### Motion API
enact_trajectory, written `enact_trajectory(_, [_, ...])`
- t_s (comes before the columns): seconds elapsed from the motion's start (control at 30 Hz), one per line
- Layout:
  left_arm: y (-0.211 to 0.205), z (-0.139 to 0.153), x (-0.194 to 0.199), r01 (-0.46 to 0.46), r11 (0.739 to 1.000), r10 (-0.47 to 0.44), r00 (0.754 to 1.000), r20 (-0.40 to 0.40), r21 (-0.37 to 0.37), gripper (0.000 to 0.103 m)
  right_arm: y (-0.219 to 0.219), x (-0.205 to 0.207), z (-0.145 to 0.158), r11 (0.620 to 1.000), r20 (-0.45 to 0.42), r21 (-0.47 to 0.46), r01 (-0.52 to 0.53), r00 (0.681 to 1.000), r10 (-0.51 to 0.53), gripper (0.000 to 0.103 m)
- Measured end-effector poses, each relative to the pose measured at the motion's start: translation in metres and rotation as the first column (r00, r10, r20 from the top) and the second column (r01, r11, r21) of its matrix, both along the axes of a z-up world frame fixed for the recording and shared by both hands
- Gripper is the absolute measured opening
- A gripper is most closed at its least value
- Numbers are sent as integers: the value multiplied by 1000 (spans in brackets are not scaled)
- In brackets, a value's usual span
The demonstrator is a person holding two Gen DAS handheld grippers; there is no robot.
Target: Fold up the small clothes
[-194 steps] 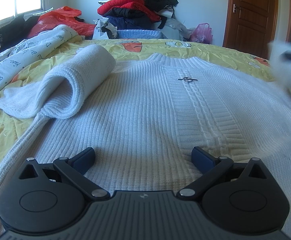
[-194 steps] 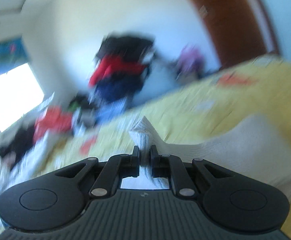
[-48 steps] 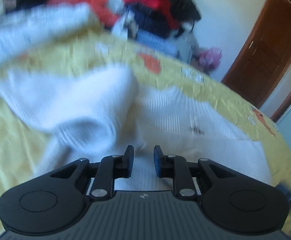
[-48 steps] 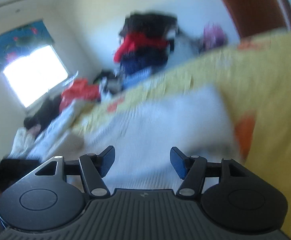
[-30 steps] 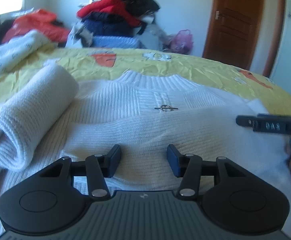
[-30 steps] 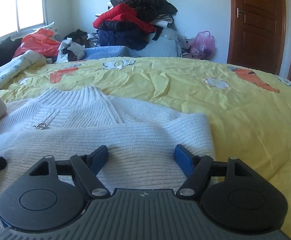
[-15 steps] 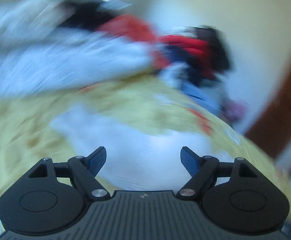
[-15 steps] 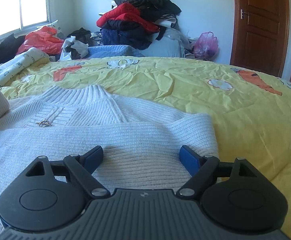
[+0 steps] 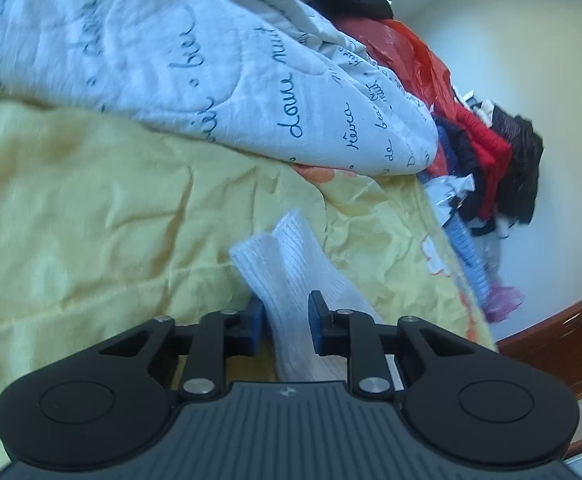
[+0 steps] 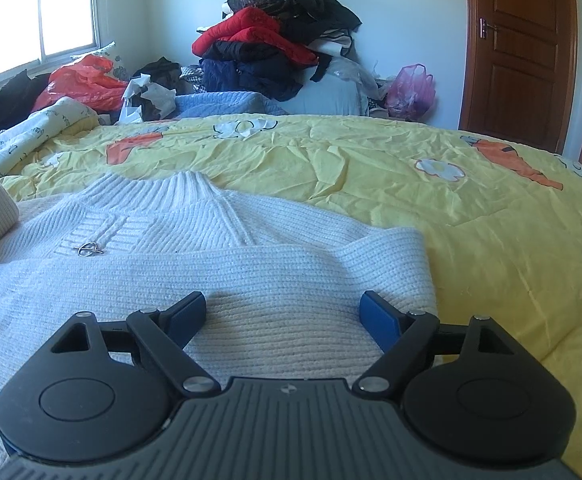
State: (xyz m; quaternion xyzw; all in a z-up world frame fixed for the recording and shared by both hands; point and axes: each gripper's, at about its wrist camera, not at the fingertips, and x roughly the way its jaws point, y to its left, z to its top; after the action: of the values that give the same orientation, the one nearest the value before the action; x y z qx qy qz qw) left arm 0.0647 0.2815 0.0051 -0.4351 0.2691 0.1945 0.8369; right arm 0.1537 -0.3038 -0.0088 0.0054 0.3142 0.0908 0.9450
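White ribbed knit sweater (image 10: pixel 251 272) flat on yellow bedspread, one sleeve (image 9: pixel 291 272) lifted

White sweater (image 10: pixel 219 276) (yellow sheet (image 10: pixel 371 168)).

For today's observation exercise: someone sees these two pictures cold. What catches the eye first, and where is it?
A white knitted sweater spreads over the near part of the yellow bedsheet. The left gripper pinches its sleeve, while the right gripper hangs open over the folded knit. A heap of red and dark clothes rises by the far wall.

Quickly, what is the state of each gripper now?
Left gripper: just closed on the white sweater sleeve.
Right gripper: open, holding nothing, over the sweater.
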Motion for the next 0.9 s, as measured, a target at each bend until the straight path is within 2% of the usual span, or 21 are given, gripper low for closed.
enact_trajectory(0.07, [-2, 3, 3, 7, 999, -6, 1000, -24, 45, 10, -1, 0, 0, 1000, 0, 3, 0, 1000, 0, 84])
enact_trajectory(0.13, [-8, 13, 0, -1, 998, 2, 1000, -17, 65, 8, -1, 0, 1, 1000, 0, 7, -1, 1000, 1, 84])
enact_trajectory(0.23, [-31, 42, -14, 32, 998, -38, 994, 101, 63, 8, -2, 0, 1, 1000, 1, 14, -1, 1000, 1, 85])
enact_trajectory(0.33, [-88, 79, -15, 144, 974, -176, 967, 183, 173, 8, -3, 1, 1, 1000, 0, 24, -4, 1000, 4, 86])
enact_trajectory(0.37, [-112, 88, -14, 195, 957, -240, 950, 202, 217, 8, -3, 1, 0, 1000, 0, 27, -4, 1000, 4, 86])
enact_trajectory(0.4, [-143, 96, -12, 260, 928, -320, 923, 212, 268, 8, -4, 0, 0, 1000, 0, 28, -4, 1000, 4, 86])
enact_trajectory(0.47, [-194, 99, -5, 370, 866, -449, 871, 198, 338, 8, -3, 0, 1, 1000, 1, 29, -3, 1000, 3, 86])
enact_trajectory(0.5, [-222, 96, -1, 436, 825, -520, 835, 181, 359, 8, -3, 0, 1, 1000, 1, 31, -2, 1000, 2, 86])
enact_trajectory(0.6, [-292, 71, 5, 578, 713, -660, 745, 100, 397, 8, -6, 0, 1, 999, 1, 46, -1, 1000, 1, 86])
enact_trajectory(0.7, [-337, 38, 8, 673, 618, -735, 678, -4, 407, 8, -8, 0, 1, 998, 0, 63, -1, 1000, 1, 86])
enact_trajectory(0.73, [-345, 30, 8, 696, 594, -752, 658, -29, 403, 8, -9, 0, 1, 998, -1, 68, -1, 1000, 1, 86])
enact_trajectory(0.83, [-353, 19, 2, 721, 552, -768, 635, -82, 419, 24, -10, 0, 1, 997, -1, 79, -2, 1000, 2, 86])
enact_trajectory(0.9, [-345, 21, -9, 735, 534, -790, 610, -63, 418, 56, -11, 0, 1, 996, 0, 88, -3, 1000, 3, 86])
